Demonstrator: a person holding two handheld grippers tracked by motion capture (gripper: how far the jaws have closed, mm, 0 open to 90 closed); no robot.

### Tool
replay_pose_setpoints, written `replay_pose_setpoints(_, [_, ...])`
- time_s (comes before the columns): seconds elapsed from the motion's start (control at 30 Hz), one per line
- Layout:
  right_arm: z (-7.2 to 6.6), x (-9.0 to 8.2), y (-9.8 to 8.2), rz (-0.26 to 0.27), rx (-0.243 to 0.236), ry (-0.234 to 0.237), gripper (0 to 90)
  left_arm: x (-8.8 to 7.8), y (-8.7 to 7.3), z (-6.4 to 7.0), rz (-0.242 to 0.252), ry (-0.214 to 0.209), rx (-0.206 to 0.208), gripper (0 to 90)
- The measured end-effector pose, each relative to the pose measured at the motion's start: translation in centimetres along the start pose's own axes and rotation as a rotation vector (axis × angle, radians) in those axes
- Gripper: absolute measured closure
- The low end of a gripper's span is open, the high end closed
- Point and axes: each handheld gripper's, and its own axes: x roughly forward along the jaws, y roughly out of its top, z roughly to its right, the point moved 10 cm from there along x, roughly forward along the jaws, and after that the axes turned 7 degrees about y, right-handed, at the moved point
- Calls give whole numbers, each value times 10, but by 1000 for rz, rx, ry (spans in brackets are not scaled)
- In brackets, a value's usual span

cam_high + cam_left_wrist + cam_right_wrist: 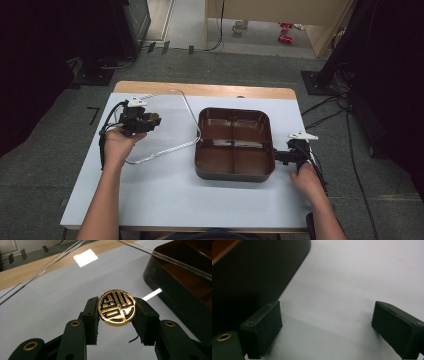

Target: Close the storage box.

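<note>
left tongs [116, 312] clamp gold knob [116, 307] | clear lid [165, 120] | right tongs [327, 325] agape

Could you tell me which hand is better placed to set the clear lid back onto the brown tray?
The left: the left gripper already grips the clear lid by its gold knob.

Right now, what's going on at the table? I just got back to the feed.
A person works with a gripper in each hand. The left gripper is clamped on a round gold knob belonging to a clear lid, holding the lid tilted, its far edge leaning on the brown compartment tray. The right gripper rests open on the table beside the tray's right side, holding nothing.
</note>
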Motion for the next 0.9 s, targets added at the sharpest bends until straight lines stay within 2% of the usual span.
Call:
replay_pose_setpoints(0.1, [0, 0, 0, -1, -2, 0, 87, -1, 4, 8, 7, -16, 18, 588])
replay_pose_setpoints(0.17, [0, 0, 0, 0, -1, 0, 87, 0, 8, 20, 12, -46, 40, 588])
replay_pose_setpoints(0.23, [0, 0, 0, 0, -1, 0, 87, 1, 9, 24, 12, -60, 42, 588])
replay_pose_setpoints(0.3, [0, 0, 0, 0, 0, 0, 87, 5, 11, 36, 13, -92, 50, 588])
replay_pose_setpoints(0.33, [0, 0, 0, -1, -2, 0, 87, 5, 11, 36, 13, -92, 50, 588])
replay_pose_setpoints(0.43, [0, 0, 0, 0, -1, 0, 87, 9, 13, 50, 16, -108, 82, 588])
replay_pose_setpoints(0.47, [0, 0, 0, 0, -1, 0, 87, 9, 13, 50, 16, -108, 82, 588])
replay_pose_setpoints(0.67, [0, 0, 0, -1, -1, 0, 87, 16, 18, 75, 25, -135, 121, 588])
replay_pose_setpoints(0.7, [0, 0, 0, -1, -1, 0, 87, 16, 18, 75, 25, -135, 121, 588])
replay_pose_setpoints(0.9, [0, 0, 0, -1, -3, 0, 87, 24, 24, 96, 12, -166, 143, 588])
